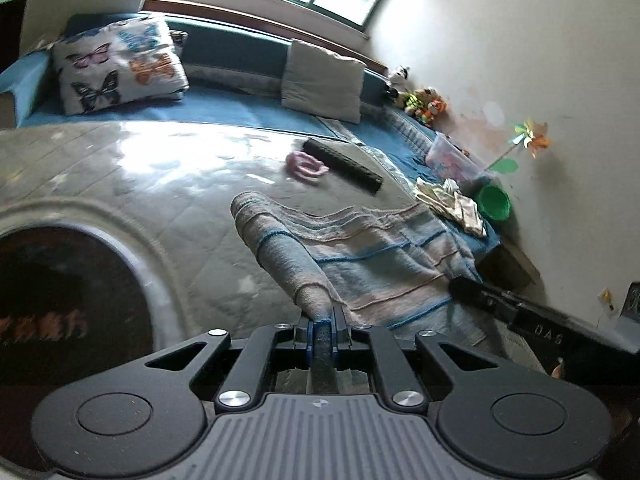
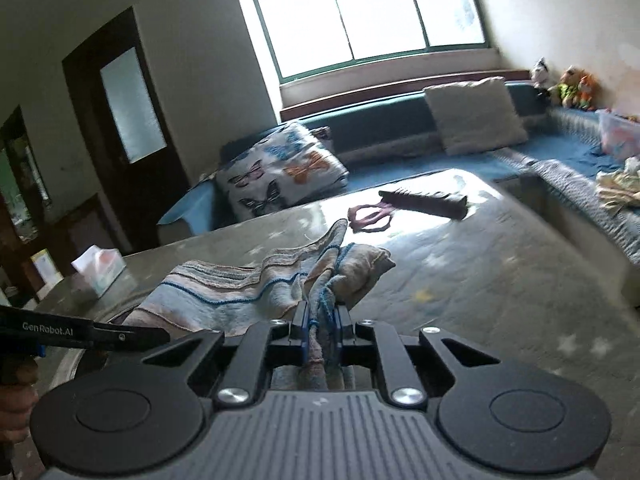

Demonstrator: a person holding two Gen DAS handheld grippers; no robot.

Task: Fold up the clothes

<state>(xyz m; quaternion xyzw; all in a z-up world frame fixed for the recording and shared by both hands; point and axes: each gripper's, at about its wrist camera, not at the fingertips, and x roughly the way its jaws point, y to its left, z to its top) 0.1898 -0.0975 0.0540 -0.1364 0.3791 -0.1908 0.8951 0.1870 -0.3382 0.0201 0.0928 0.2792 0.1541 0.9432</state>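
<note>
Left gripper [image 1: 322, 318] and right gripper [image 2: 322, 322] — each with jaws pinched narrow on an edge of the striped towel [image 1: 360, 248]. The towel hangs lifted between them above the grey table [image 1: 160, 184], its far part draped on the surface, near a pink ring [image 1: 306, 166] and a dark comb [image 1: 342, 160].

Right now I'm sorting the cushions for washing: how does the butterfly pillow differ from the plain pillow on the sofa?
The butterfly pillow is white printed with coloured butterflies; the plain pillow is an unpatterned pale grey-beige. The butterfly pillow sits at the sofa's left end, below the window's left side; the plain pillow stands farther right, nearer the stuffed toys. Both are squarish and lean against the blue sofa's back.
</note>
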